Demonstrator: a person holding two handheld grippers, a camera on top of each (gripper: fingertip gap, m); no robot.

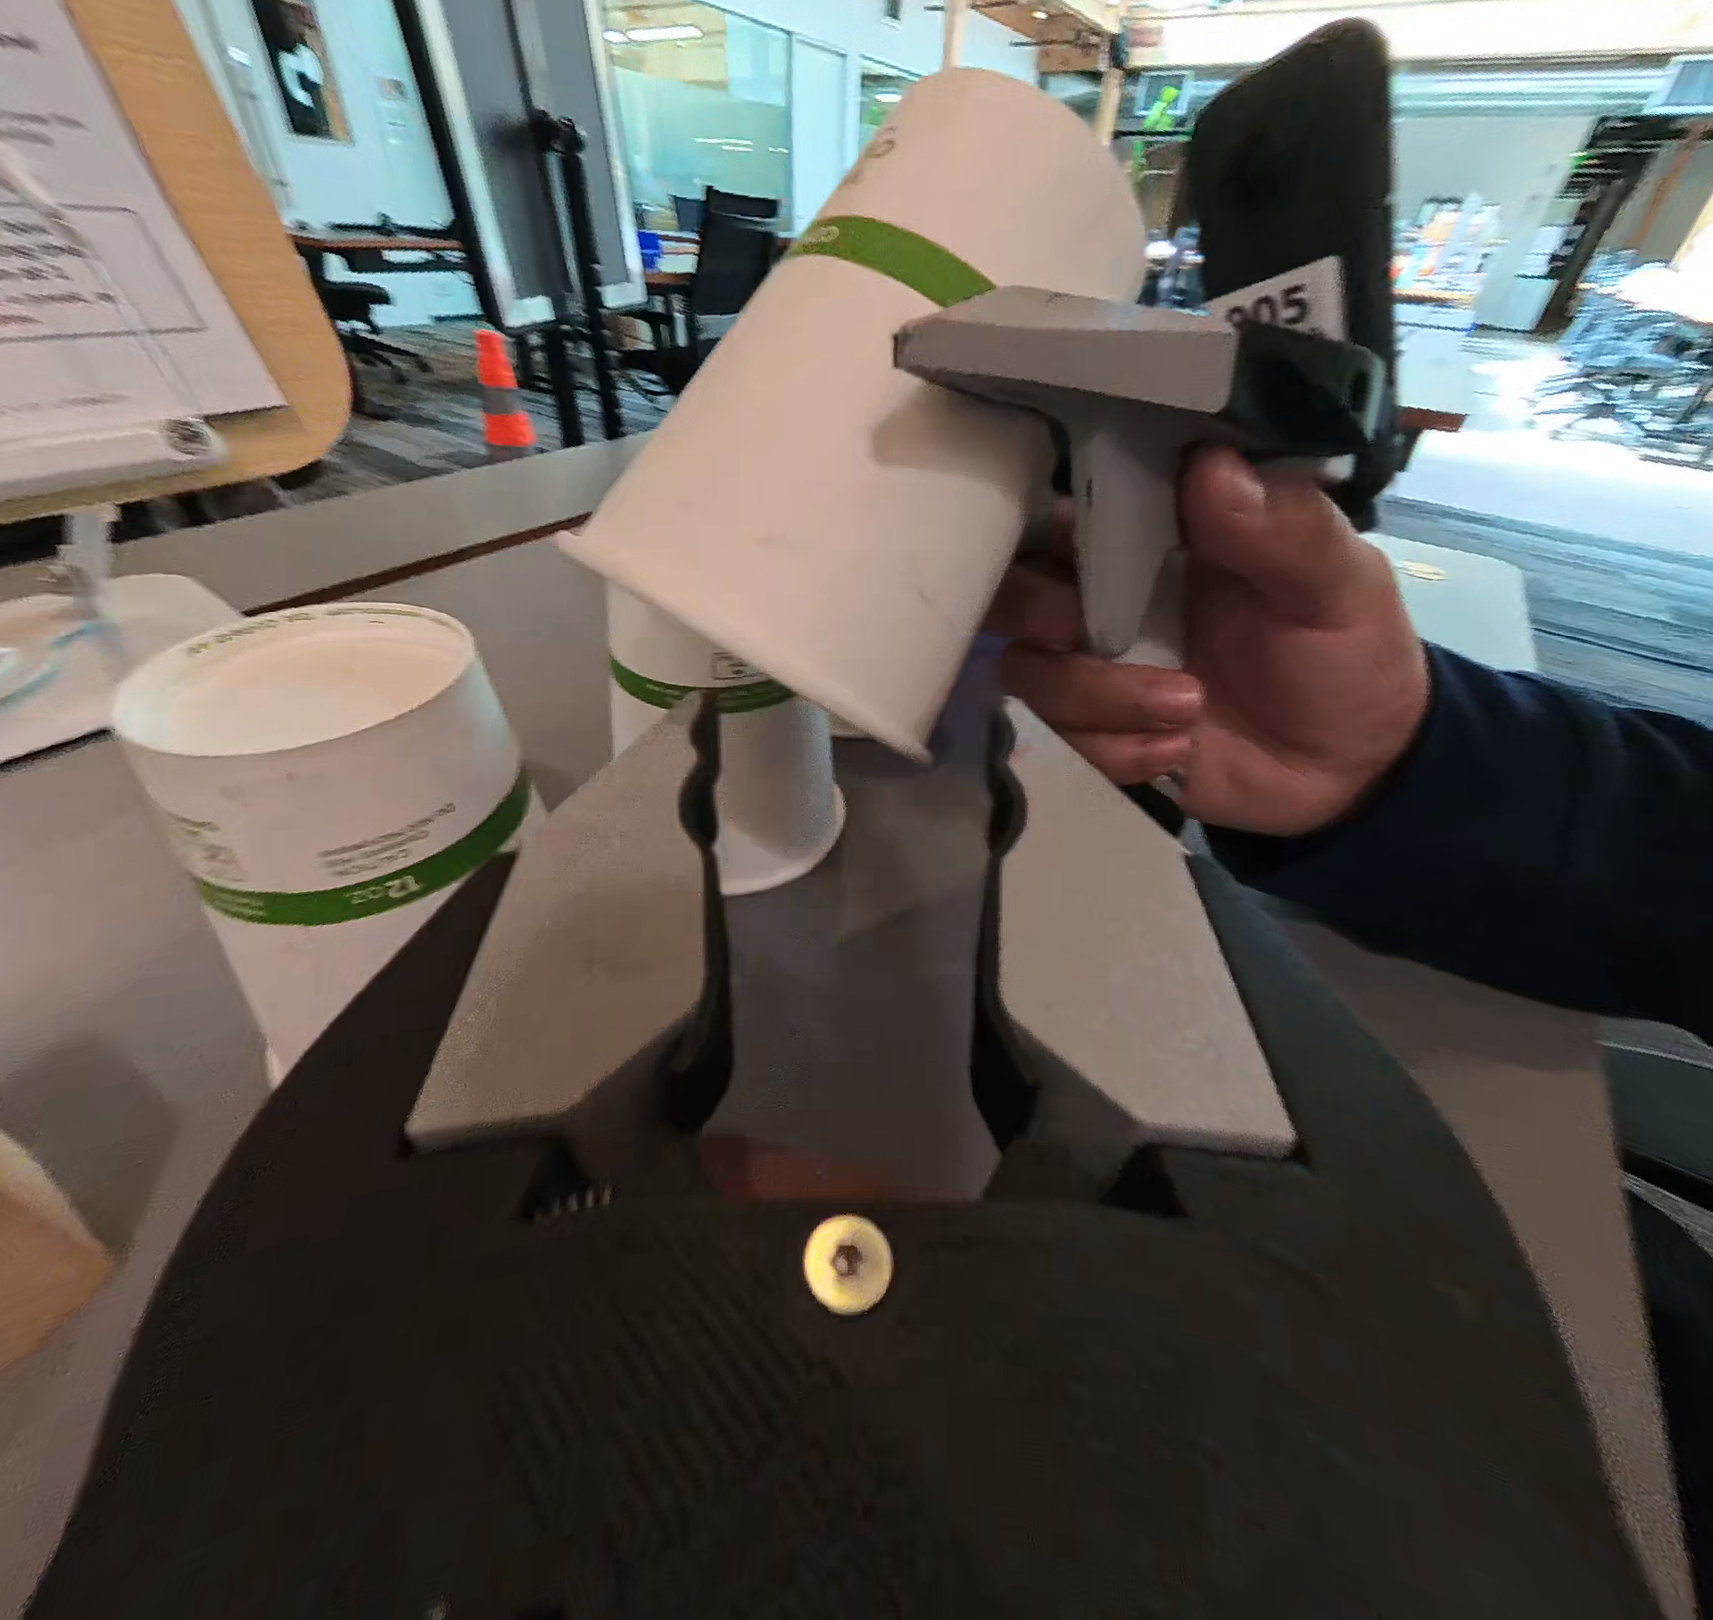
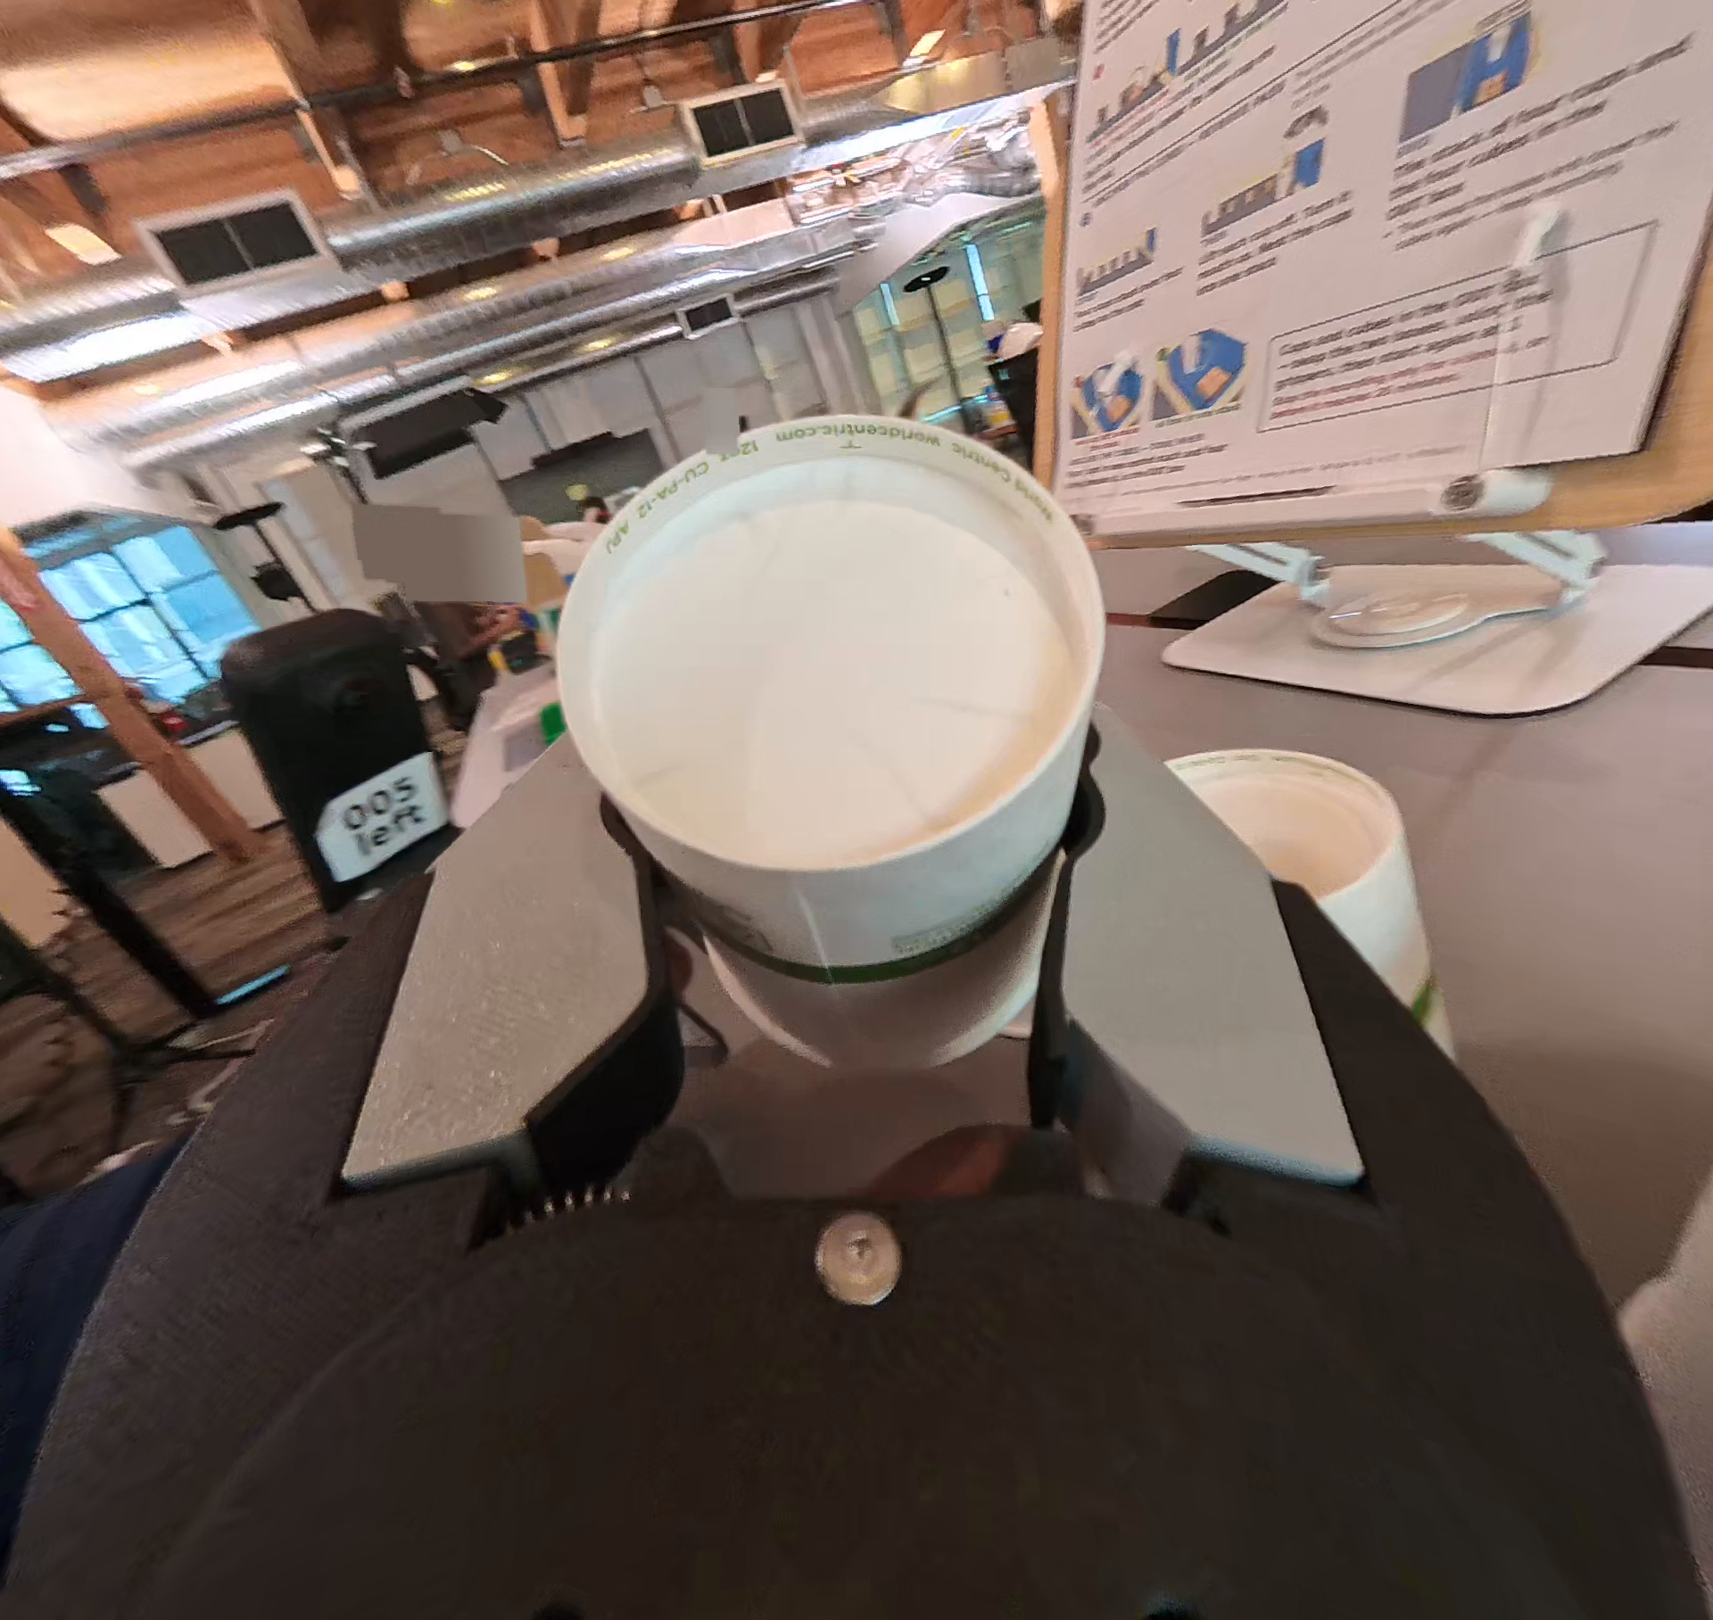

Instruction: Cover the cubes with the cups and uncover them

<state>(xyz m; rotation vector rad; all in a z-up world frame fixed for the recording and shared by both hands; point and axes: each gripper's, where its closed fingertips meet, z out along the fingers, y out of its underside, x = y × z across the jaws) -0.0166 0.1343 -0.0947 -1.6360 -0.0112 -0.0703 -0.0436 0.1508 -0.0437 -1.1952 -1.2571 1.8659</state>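
Observation:
My left gripper [image 1: 848, 723] is open and empty, low over the grey table [image 1: 93, 973]. Just beyond its fingertips an upside-down white paper cup with a green band [image 1: 742, 788] stands on the table. A second upside-down cup [image 1: 315, 769] stands to the left. My right gripper [image 1: 1020, 463] is shut on a third white cup [image 1: 834, 463] and holds it tilted in the air above the standing cup. In the right wrist view my right gripper [image 2: 848, 806] presses both pads on this cup [image 2: 834, 695], its base towards the camera. No cube shows plainly.
A wooden stand with printed sheets [image 1: 111, 278] stands at the back of the table; it also shows in the right wrist view [image 2: 1344, 185] on a white base [image 2: 1390, 639]. Another upside-down cup [image 2: 1316, 843] stands to the right. A person's hand [image 1: 1279, 649] holds the right gripper.

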